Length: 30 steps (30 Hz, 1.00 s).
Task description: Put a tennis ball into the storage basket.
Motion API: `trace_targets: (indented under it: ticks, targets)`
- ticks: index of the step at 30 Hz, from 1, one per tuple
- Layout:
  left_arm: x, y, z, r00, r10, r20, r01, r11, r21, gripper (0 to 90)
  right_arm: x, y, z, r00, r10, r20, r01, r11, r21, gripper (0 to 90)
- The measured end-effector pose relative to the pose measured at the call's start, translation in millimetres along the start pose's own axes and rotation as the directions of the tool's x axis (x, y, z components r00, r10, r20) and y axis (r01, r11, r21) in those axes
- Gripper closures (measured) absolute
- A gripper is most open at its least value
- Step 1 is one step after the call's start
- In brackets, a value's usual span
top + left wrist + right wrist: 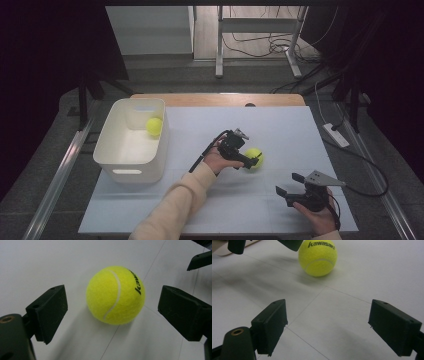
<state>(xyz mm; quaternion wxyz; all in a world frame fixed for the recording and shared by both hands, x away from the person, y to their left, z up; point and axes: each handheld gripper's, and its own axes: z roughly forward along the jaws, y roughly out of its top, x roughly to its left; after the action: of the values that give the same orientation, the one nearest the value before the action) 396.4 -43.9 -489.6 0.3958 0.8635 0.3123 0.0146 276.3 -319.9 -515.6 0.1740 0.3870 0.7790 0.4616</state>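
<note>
— Where's the ball (pixel 115 295)?

— On the table (pixel 280 130), between your left gripper (pixel 254 161)'s wide-open jaws, untouched. Right gripper (pixel 289 184) gapes, holding nothing.

— How will it handle?

— Light, springy, fuzzy (grips well, I'd judge). Pinch across its middle, or it may roll.

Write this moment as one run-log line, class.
left gripper: open, jaws either side of tennis ball, not touching | right gripper: open, empty | second ball: in white bin
</note>
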Motion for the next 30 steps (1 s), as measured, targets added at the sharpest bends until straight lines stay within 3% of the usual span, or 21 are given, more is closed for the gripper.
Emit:
trace_targets:
  ticks: [17, 19, 30]
  targets:
    - [-7.8, 4.7, 19.5, 0.9996, 0.024, 0.013, -0.025, 0.9991, 0.034, 9.0, -1.1, -0.3, -1.8, 1.0000, 0.003, 0.002, -0.003, 1.0000, -0.007, 14.9]
    - [-8.2, 5.3, 21.8, 0.9993, 0.037, -0.003, -0.037, 0.9983, 0.045, 9.0, -1.5, -0.4, -1.9, 1.0000, 0.002, 0.003, -0.002, 1.0000, -0.007, 14.9]
    - [-4.1, 4.0, 35.1, 0.9995, 0.019, -0.026, -0.017, 0.9969, 0.076, 9.8, -1.9, -0.6, -1.9, 1.0000, 0.001, 0.003, -0.001, 1.0000, -0.005, 14.9]
